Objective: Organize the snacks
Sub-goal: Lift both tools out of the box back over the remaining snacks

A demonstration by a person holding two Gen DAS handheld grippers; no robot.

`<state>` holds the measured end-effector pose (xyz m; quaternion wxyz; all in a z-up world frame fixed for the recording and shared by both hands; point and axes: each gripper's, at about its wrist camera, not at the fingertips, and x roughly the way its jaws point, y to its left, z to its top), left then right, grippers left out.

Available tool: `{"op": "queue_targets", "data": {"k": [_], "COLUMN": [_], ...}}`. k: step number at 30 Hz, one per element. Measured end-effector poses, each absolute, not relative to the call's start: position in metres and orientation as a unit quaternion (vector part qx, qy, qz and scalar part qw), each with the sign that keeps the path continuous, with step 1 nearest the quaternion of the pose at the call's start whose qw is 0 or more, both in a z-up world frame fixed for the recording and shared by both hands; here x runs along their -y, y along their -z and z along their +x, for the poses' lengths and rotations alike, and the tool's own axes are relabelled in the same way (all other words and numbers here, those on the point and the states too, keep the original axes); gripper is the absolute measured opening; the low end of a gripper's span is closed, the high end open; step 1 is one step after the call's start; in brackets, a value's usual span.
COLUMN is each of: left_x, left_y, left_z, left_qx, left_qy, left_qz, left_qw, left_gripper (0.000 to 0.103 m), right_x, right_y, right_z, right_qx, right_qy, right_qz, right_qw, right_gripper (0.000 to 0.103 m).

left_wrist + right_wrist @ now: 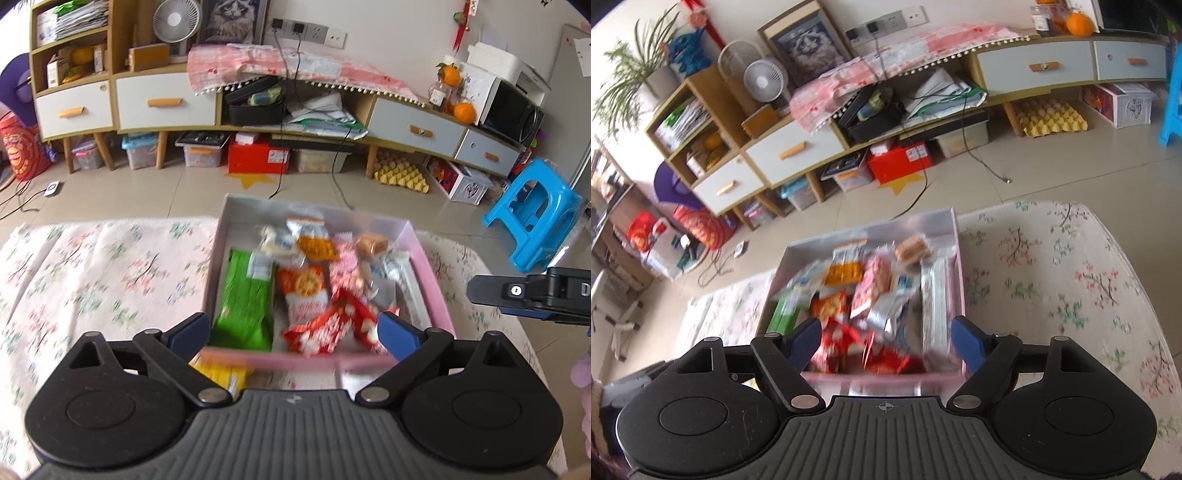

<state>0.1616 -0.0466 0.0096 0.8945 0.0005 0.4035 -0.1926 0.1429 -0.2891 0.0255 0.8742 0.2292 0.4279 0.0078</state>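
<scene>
The left gripper (pixel 291 332) stands wide with nothing between its blue pads, poised over the near wall of the pink box (pixel 436 280). Ahead of its left finger lies the green packet (pixel 245 306); the red-and-white packets (pixel 328 325) lie between its fingertips, lower down in the box. The right gripper (pixel 886 341) is likewise spread wide and empty above the box's near end, with the silver packet (pixel 934 295) just ahead of its right finger.

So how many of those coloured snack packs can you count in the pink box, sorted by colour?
In the shallow pink cardboard box, what shows clearly despite the blur:
Green foil packs: 1
Orange cracker packs: 1
Red-and-white wrapped packs: 1
Small orange-yellow packets: 1
Brown cake in clear wrap: 1
Total: 5, besides several silver and white ones too blurred to count.
</scene>
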Motion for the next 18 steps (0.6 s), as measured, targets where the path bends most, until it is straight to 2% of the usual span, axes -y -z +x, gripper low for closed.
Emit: {"op": "queue_targets", "data": {"k": [4, 18], "left_x": [0.036, 0.002], "left_y": [-0.009, 0.016], "left_z": [0.147, 0.114], "left_qx": [-0.406, -0.432], "left_qy": [0.184, 0.152], "left_qz": [0.01, 0.024], "left_qw": [0.895, 0.888], "left_gripper": [0.103, 0.103], "right_x": [0.281, 0.249], "right_y": [-0.025, 0.006], "right_z": [0.124, 0.083], "right_qx": [-0.439, -0.477], "right_qy": [-0.023, -0.042], "right_qz": [0.216, 0.18], "right_qw": [0.872, 0.859], "right_gripper": [0.082, 0.083]}}
